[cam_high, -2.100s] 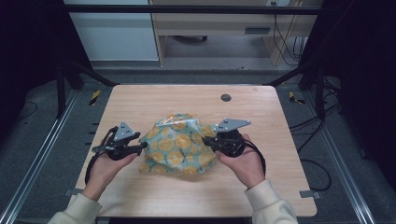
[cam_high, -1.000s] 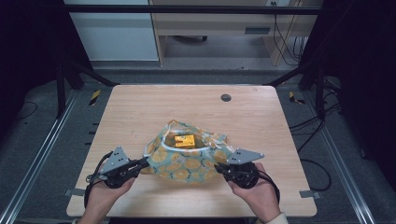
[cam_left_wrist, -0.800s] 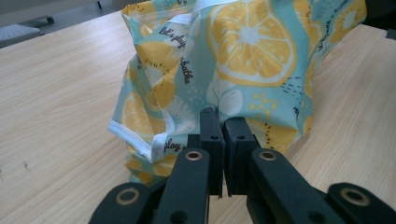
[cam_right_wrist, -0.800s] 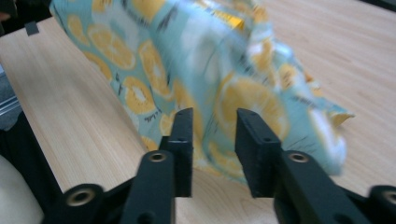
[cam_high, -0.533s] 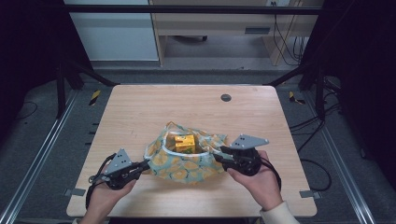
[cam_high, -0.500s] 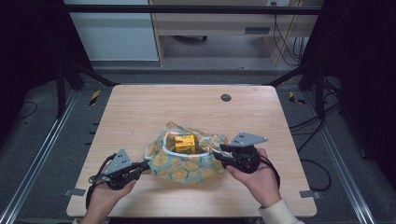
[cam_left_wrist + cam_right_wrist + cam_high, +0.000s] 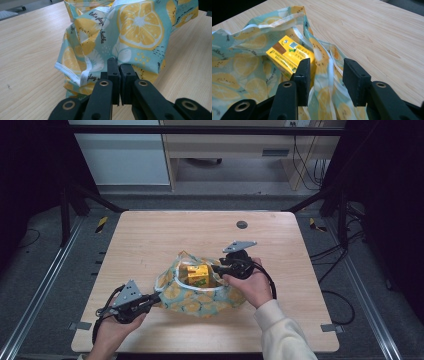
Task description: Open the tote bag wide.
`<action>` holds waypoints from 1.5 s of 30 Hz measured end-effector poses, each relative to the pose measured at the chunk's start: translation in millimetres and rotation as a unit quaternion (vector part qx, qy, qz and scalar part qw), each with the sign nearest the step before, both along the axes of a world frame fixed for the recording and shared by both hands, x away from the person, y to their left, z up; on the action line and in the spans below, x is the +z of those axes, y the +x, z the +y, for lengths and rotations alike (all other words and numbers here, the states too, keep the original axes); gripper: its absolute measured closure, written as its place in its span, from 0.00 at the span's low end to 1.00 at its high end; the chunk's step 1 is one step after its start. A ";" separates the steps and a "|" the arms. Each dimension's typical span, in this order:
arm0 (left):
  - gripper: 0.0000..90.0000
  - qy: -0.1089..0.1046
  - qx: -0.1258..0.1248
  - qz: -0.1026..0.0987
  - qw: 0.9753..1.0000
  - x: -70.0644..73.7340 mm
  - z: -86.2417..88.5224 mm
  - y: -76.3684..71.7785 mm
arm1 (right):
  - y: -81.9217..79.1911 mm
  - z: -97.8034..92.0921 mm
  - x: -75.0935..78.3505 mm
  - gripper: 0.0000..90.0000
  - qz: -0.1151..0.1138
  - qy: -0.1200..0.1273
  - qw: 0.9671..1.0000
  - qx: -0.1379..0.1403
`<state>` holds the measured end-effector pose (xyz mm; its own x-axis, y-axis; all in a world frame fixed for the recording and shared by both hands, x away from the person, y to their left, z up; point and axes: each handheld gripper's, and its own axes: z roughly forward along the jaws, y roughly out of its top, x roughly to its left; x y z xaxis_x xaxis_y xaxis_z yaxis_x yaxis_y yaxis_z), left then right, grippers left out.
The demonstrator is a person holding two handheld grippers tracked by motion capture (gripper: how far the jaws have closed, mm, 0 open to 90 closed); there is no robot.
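Lower left of the high view, the left gripper (image 7: 156,298) has its jaws pinched tight on the edge of the lemon-print bag (image 7: 200,301), which sits at centre frame on the table (image 7: 150,240). Inside the bag's mouth sits a yellow carton (image 7: 196,274). Just right of it, the right gripper (image 7: 216,268) hangs wide open astride the bag's rim, gripping nothing. Risk: closing could catch the carton along with the cloth. Upper right, a dark disc (image 7: 242,224) lies well clear.

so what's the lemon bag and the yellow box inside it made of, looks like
The lemon bag looks like thin woven fabric, matte: it creases softly and has stitched white edging. The yellow box looks like printed carton, slightly glossy, with sharp folded corners; likely coated cardboard, though that is a guess.
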<state>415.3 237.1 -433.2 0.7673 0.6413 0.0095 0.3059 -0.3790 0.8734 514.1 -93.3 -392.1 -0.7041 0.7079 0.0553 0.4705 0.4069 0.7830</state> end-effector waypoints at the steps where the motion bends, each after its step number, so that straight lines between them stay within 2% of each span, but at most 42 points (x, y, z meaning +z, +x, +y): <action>1: 0.98 0.000 0.001 -0.001 1.000 0.0 0.2 0.0 | 1.8 3.0 -0.2 0.65 0.002 -0.002 1.000 0.001; 4: 0.98 -0.001 0.000 0.000 1.000 0.5 1.0 -0.4 | 6.0 8.7 -0.5 0.66 0.004 -0.017 1.000 0.002; 12: 0.98 0.000 -0.003 0.000 1.000 0.5 -1.0 -1.1 | 4.2 7.0 -7.2 0.65 0.012 -0.043 0.999 0.005; 14: 0.98 0.000 -0.003 0.000 1.000 0.3 -1.6 -1.3 | 3.5 7.0 -7.5 0.65 0.013 -0.041 0.999 0.005; 19: 0.98 0.000 -0.005 0.004 1.000 -0.4 -2.5 -1.0 | 0.8 7.0 -11.4 0.61 0.013 -0.057 0.998 0.009; 22: 0.98 0.000 -0.007 0.004 1.000 -0.5 -3.5 -1.4 | 0.7 11.3 -19.0 0.59 0.026 -0.072 0.997 0.016; 24: 0.98 0.001 -0.007 0.004 1.000 -0.5 -3.6 -1.5 | 2.5 13.8 -23.4 0.60 0.031 -0.076 0.997 0.014; 25: 0.98 0.000 -0.007 0.005 1.000 -0.5 -3.4 -1.7 | 4.0 14.3 -25.1 0.66 0.035 -0.081 0.996 0.011; 26: 0.98 0.000 -0.007 0.005 1.000 -0.5 -3.4 -1.7 | 4.0 14.3 -25.1 0.66 0.035 -0.081 0.996 0.011; 27: 0.98 0.000 -0.007 0.005 1.000 -0.4 -3.1 -1.7 | 6.2 13.8 -26.7 0.79 0.035 -0.080 0.996 0.011; 28: 0.98 -0.001 -0.007 0.005 1.000 -0.5 -2.7 -1.6 | 6.6 13.7 -26.7 0.86 0.034 -0.078 0.996 0.010; 31: 0.98 0.000 -0.007 0.005 1.000 -0.6 -2.5 -1.6 | 7.2 11.4 -23.1 0.95 0.029 -0.069 0.997 0.007; 38: 0.98 0.006 -0.009 0.009 1.000 -2.0 -3.3 -1.5 | 2.7 4.6 -8.7 0.98 0.004 -0.048 0.999 -0.002; 39: 0.98 0.007 -0.009 0.011 1.000 -2.6 -3.8 -1.4 | -1.1 1.0 -1.3 0.98 -0.005 -0.033 0.999 -0.005; 40: 0.98 0.007 -0.009 0.011 1.000 -2.6 -3.8 -1.4 | -1.1 1.0 -1.3 0.98 -0.005 -0.033 0.999 -0.005; 41: 0.98 0.009 -0.009 0.011 1.000 -2.9 -3.9 -1.3 | -5.2 -2.8 5.1 0.98 -0.013 -0.021 1.000 -0.004; 45: 0.98 0.012 -0.010 0.012 1.000 -3.5 -3.6 -1.0 | -18.3 -11.2 15.8 0.98 -0.032 -0.002 0.999 0.000</action>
